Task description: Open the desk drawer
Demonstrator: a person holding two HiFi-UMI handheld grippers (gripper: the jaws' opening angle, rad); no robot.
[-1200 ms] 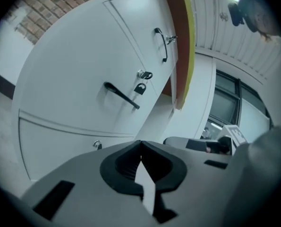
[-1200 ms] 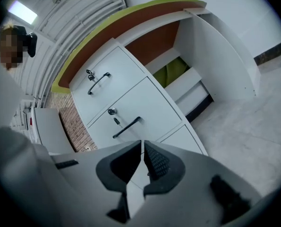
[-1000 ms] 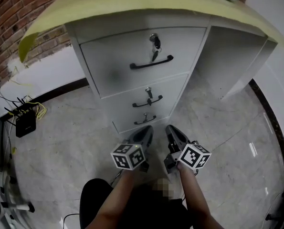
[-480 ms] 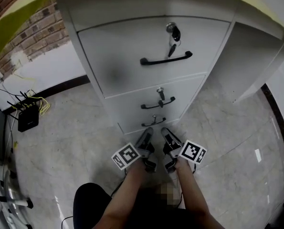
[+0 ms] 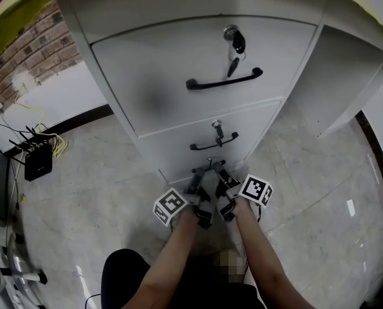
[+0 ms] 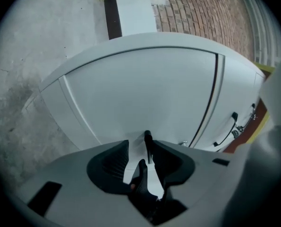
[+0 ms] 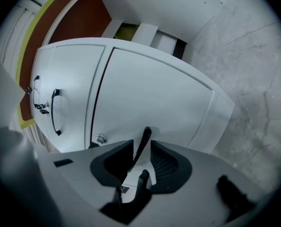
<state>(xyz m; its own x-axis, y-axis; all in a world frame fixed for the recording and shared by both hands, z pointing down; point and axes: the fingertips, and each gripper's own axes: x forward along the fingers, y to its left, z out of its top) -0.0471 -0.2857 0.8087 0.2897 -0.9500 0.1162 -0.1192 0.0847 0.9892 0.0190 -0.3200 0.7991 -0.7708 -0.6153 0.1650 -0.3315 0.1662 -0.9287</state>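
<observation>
A white desk pedestal carries three stacked drawers, each with a black bar handle. Both grippers are at the bottom drawer, side by side. My left gripper has its jaws opening, and the bottom drawer's black handle stands between its pads with a gap on the left side. My right gripper is open, and the same handle runs between its pads without being clamped. In the head view the grippers hide most of that handle. All three drawers look closed.
The top drawer handle has keys hanging above it, and the middle handle sits lower. A black router with yellow cables lies on the marble floor at left, under a brick wall. The desk's knee space opens at right.
Both grippers dropped and moved in from the floor to the bottom drawer's handle. Their shut jaws have spread, and the handle now sits between each pair.
</observation>
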